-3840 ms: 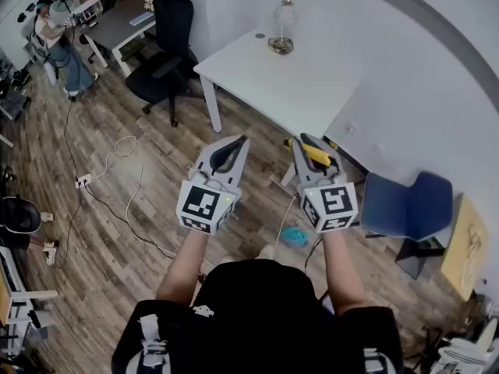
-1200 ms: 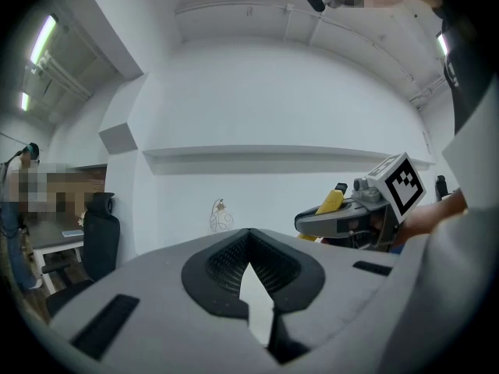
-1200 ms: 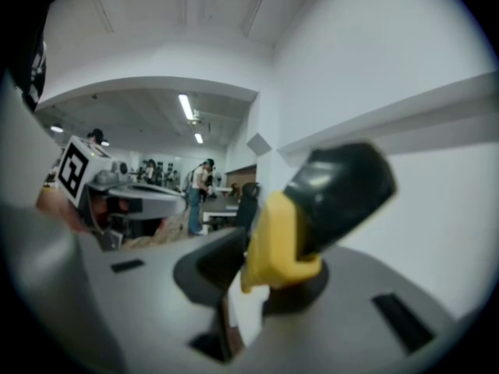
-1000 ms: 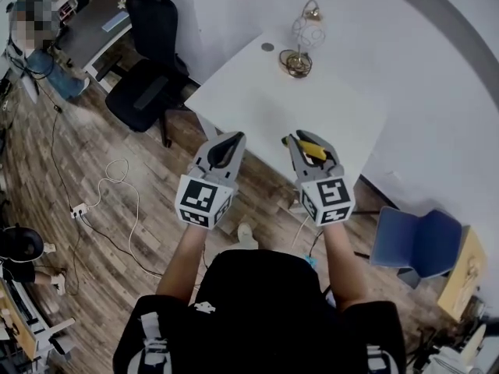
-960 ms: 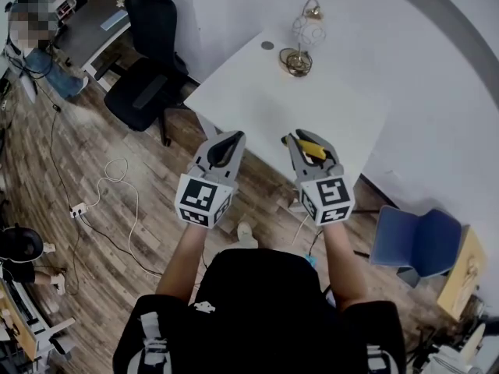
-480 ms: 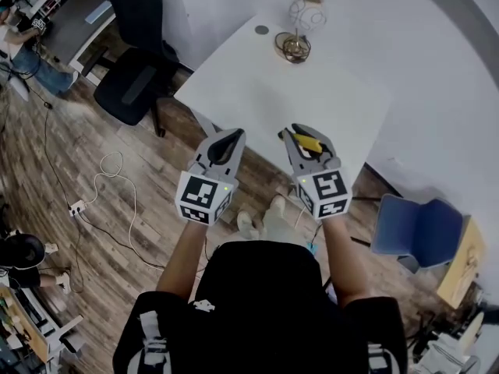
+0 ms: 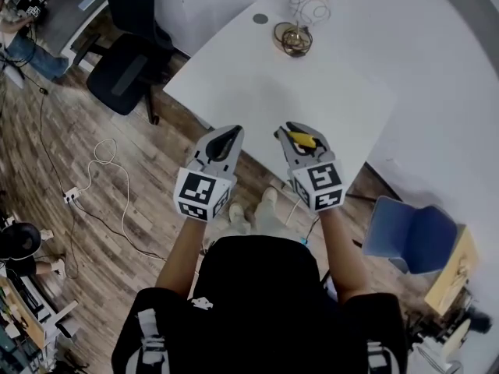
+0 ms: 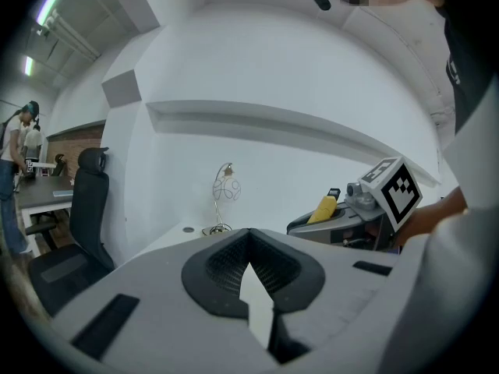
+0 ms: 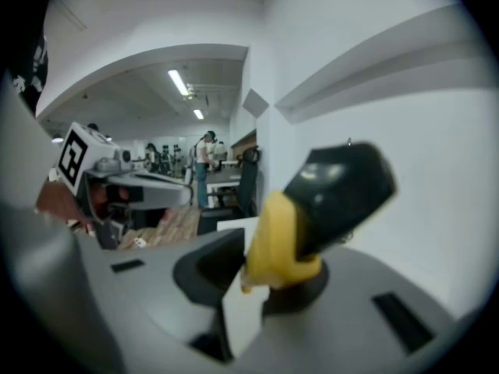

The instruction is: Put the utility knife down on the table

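A yellow and black utility knife (image 7: 301, 139) (image 9: 312, 209) is clamped in my right gripper (image 7: 295, 137), held in the air over the near edge of the white table (image 7: 257, 84). The knife also shows from the side in the left gripper view, as a yellow handle (image 8: 323, 208) sticking out of the right gripper (image 8: 312, 223). My left gripper (image 7: 224, 141) is held level beside it, a short way to the left. Its jaws are shut with nothing between them (image 8: 251, 265). Both grippers hover at about the table's front edge.
A wire globe ornament on a round base (image 7: 296, 31) stands at the table's far side, with a small dark disc (image 7: 260, 19) near it. A black office chair (image 7: 125, 53) is left of the table, a blue chair (image 7: 409, 236) to the right. Cables (image 7: 101, 178) lie on the wood floor.
The table has come nearer and lower in the head view. Both grippers now reach its front edge, the knife still held in the right one.
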Demonstrator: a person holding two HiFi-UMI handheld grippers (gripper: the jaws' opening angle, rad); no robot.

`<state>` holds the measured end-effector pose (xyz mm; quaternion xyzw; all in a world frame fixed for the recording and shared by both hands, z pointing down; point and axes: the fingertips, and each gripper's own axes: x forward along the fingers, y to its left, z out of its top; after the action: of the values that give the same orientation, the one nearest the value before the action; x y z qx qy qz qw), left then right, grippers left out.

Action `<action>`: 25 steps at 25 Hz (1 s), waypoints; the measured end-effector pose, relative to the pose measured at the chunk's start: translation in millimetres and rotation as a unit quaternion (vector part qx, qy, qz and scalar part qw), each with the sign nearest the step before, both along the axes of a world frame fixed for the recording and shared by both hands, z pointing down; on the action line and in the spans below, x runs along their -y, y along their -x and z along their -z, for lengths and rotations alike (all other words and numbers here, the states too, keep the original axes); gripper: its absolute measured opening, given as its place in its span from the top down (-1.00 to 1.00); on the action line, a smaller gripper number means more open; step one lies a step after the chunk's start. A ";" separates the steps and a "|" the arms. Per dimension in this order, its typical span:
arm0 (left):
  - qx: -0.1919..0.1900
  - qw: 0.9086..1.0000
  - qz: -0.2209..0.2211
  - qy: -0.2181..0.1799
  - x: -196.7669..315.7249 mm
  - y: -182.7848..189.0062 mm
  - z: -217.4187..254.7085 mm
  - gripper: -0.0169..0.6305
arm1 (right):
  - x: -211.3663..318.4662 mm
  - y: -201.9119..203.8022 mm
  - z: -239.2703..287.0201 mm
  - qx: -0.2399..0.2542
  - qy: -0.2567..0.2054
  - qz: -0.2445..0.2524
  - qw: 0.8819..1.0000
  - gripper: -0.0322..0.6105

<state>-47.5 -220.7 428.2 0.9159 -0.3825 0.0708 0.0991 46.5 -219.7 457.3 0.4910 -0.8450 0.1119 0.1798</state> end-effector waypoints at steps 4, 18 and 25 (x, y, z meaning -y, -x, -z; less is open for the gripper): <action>-0.006 1.000 0.007 0.026 8.2 -9.9 -14.3 0.90 | 7.7 -6.1 -21.1 0.019 0.035 0.021 0.999 0.64; 0.024 0.995 0.022 0.097 18.4 -32.4 -84.8 0.90 | 22.1 -24.3 -120.4 -0.016 0.132 0.071 0.989 0.64; 0.035 0.991 0.022 0.128 9.0 -37.4 -112.8 0.90 | 19.9 -37.2 -171.8 -0.060 0.175 0.090 0.979 0.64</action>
<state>-10.0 -229.7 541.0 0.8839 -0.3937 0.1491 0.2036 83.7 -239.6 629.1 0.3794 -0.8408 0.2116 0.3230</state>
